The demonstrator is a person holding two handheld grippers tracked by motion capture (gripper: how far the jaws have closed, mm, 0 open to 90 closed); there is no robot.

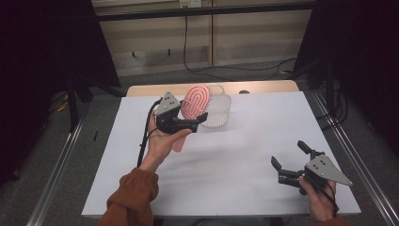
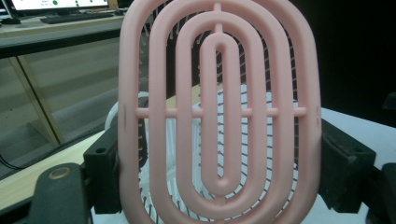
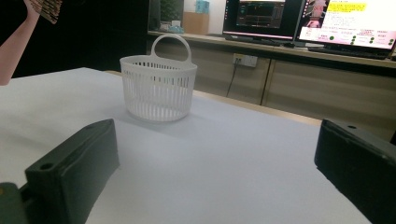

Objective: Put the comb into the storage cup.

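The left gripper (image 1: 200,120) clamps a pink brush (image 1: 195,100) by its head beside the white basket (image 1: 220,113) near the table's far edge. It looks light, stiff plastic, best pinched across its rim. The right gripper (image 1: 289,155) gapes wide, empty, near the front right corner.

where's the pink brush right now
The pink brush is held up off the table in the left gripper, in the high view at centre-left, right beside the white basket. In the left gripper view its oval head stands upright between the jaws.

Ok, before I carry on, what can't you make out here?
- Basket contents: high view, the pink brush covers part of it; right gripper view, side-on.
- Brush handle: left gripper view, cut off by the bottom edge.
- Brush bristle side: faces away in both views.
- Monitor text: right gripper view, too small.
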